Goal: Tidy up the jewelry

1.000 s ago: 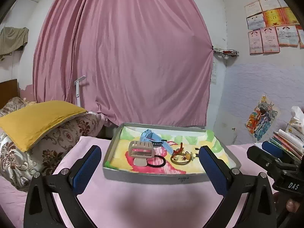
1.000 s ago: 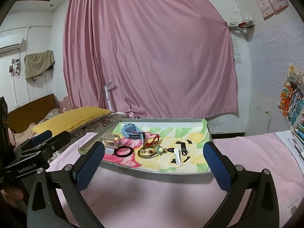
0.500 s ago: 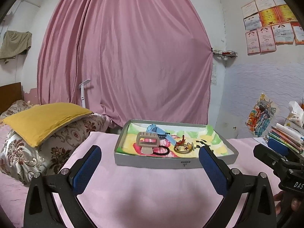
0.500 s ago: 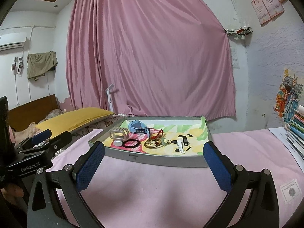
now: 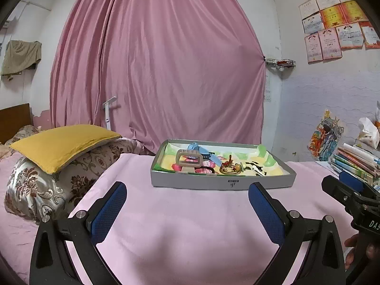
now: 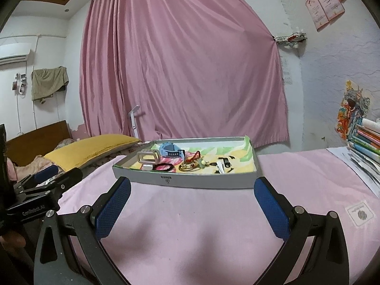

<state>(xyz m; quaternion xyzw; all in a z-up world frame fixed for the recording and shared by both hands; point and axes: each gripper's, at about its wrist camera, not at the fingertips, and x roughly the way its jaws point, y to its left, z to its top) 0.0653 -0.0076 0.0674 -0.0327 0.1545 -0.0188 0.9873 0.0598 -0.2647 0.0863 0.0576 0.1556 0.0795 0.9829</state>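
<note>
Jewelry (image 5: 209,163) heaped in gray tray (image 5: 223,182)

Soft, even indoor light; faint claw shadows at 6 o'clock; sharp centre, fisheye bending and dark corners.

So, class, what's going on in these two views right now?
A person holds two grippers over a pink blanket. The left gripper and right gripper are both open and empty, short of the grey tray. The jewelry sits untouched inside: a blue watch, a black hair tie, a gold bangle.
</note>
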